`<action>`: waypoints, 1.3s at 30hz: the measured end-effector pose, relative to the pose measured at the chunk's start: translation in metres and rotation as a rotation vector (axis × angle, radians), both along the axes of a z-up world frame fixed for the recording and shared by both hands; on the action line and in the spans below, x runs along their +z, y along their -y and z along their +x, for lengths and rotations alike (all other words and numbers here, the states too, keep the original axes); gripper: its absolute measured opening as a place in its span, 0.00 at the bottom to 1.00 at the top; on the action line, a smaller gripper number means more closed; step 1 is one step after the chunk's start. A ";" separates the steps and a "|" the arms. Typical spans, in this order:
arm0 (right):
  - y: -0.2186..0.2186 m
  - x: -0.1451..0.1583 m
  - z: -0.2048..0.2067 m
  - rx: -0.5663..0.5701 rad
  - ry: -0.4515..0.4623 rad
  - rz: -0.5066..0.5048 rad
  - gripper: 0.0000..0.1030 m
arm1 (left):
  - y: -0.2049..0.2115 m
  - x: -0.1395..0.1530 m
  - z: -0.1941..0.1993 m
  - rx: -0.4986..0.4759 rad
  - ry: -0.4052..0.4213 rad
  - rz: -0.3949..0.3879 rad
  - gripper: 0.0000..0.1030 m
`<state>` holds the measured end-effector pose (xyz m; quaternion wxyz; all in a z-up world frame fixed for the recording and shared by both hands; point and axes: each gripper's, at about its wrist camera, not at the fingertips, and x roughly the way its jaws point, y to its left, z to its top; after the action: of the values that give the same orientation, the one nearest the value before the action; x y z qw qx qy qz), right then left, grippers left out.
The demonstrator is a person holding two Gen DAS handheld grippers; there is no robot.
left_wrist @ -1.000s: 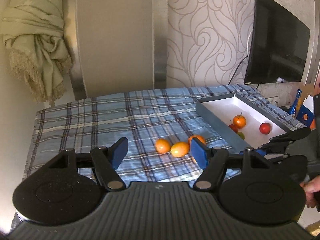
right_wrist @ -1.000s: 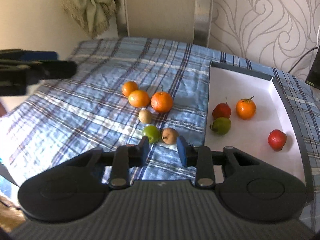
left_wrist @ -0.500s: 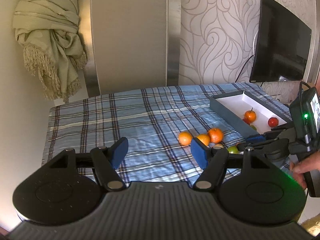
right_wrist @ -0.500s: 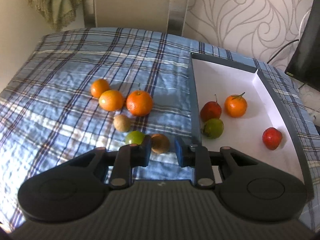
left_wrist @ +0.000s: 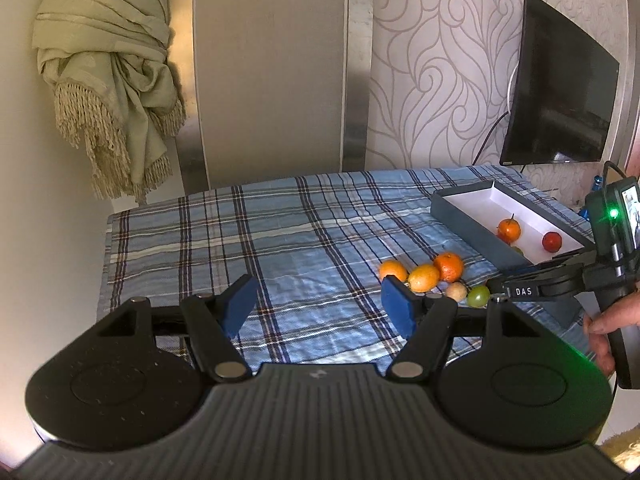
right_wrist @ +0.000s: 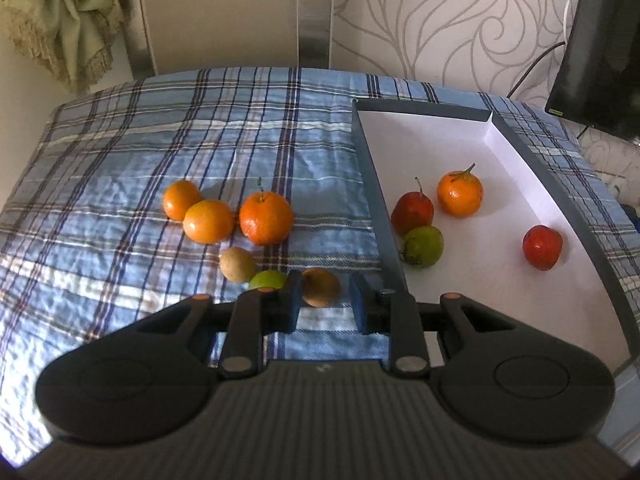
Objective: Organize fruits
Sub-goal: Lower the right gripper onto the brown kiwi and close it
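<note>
Plaid cloth (right_wrist: 120, 152): blue check, covers the whole table; its far and left edges show, and a broad bare stretch lies left of the fruit.
Tray (right_wrist: 376, 200): dark-walled, white-floored, on the cloth's right side; its left wall runs just right of the loose fruit.
Fruit in tray: orange with stem (right_wrist: 459, 194), red fruit (right_wrist: 412, 212) touching a green fruit (right_wrist: 423, 246) against the left wall, another red fruit (right_wrist: 542, 247) apart near the right wall; the far half of the floor is bare.
Loose fruit: three oranges (right_wrist: 266, 218) in a touching row, a tan fruit (right_wrist: 237, 265), a lime-green fruit (right_wrist: 267, 279), a brown fruit (right_wrist: 321, 287).
Right gripper (right_wrist: 322, 306): low over the cloth, jaws narrowly parted either side of the brown fruit, gaps visible both sides.
Left gripper (left_wrist: 320, 306): jaws wide, nothing between them, above bare cloth, left of the oranges.
</note>
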<state>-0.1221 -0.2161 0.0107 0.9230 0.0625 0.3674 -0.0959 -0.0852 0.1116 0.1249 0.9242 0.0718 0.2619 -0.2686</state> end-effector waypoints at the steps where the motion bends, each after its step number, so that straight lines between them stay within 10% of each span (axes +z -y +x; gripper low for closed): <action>1: 0.001 0.000 0.000 -0.007 0.001 0.022 0.28 | -0.001 0.000 0.001 -0.001 -0.001 -0.003 0.71; 39: 0.017 0.065 -0.069 0.302 0.108 0.015 0.25 | 0.126 -0.049 -0.009 -0.108 -0.113 0.009 0.70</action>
<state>-0.1909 -0.2336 0.0755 0.9449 0.0187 0.3231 0.0502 -0.0942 -0.0142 0.0756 0.8919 0.0745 0.3104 -0.3204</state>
